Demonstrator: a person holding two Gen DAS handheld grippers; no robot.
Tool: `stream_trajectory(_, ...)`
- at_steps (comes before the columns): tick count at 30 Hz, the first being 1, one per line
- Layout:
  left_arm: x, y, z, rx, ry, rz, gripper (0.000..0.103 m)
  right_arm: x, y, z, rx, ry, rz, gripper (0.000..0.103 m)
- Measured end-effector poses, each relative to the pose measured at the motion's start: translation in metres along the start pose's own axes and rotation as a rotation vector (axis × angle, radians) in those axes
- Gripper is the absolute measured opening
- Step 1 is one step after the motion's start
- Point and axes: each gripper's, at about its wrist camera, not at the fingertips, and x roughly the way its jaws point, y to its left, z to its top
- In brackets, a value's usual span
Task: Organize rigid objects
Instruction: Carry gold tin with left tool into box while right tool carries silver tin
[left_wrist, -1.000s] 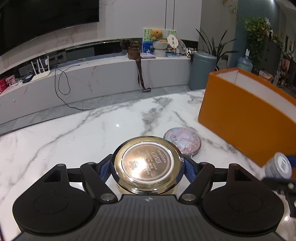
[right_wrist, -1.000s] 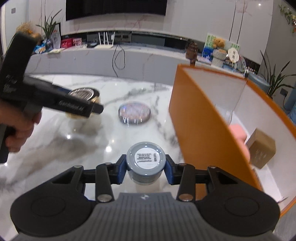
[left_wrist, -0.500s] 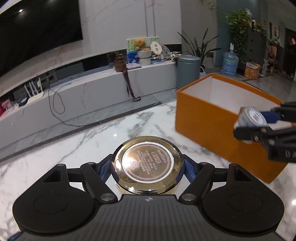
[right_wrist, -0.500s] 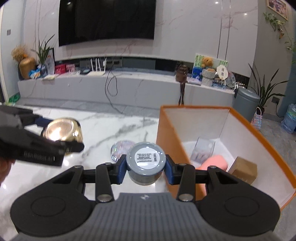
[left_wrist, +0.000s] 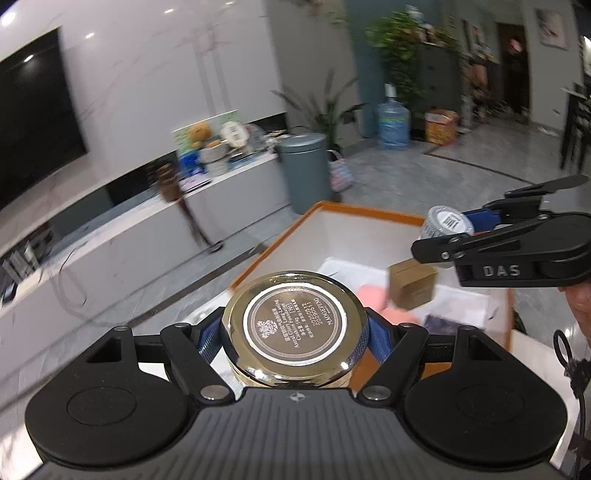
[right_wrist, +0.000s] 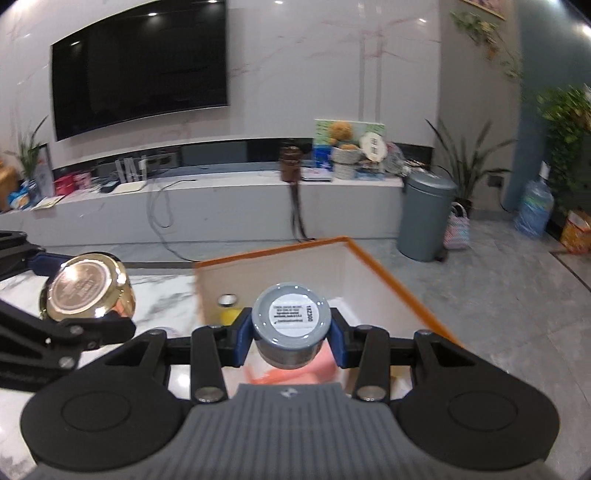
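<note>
Marble table (right_wrist: 162, 295) and a TV wall (right_wrist: 140, 70) fill the background. A gold compact (left_wrist: 295, 325) is clamped between the blue pads of the left gripper (left_wrist: 293, 332), held at the near rim of the orange box (left_wrist: 369, 212). A grey jar (right_wrist: 290, 323) is clamped in the right gripper (right_wrist: 290, 332) above the box interior, where a pink item (left_wrist: 373, 295) and a brown carton (left_wrist: 412, 286) are seen.

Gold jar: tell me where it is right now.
The gold jar is clamped in the left gripper, held in the air at the near edge of the orange box, left of the grey jar.
</note>
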Motion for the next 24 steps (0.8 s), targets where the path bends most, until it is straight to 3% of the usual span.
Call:
stream_trajectory(7,0.045,-0.045,0.035,0.228,0.094,-0.093,0.088,0.002,-0.064,-0.007,0.116,0.058,-0.052,0.042)
stream_trajectory(13,0.074,-0.08,0.03,0.381,0.196,-0.179,0.088,0.012,-0.09,-0.016,0.116,0.119,-0.077,0.042)
stream_trajectory(24,0.119,-0.102,0.022,0.468,0.317,-0.261,0.088,0.025,-0.1,-0.025,0.119,0.16,-0.049,0.042)
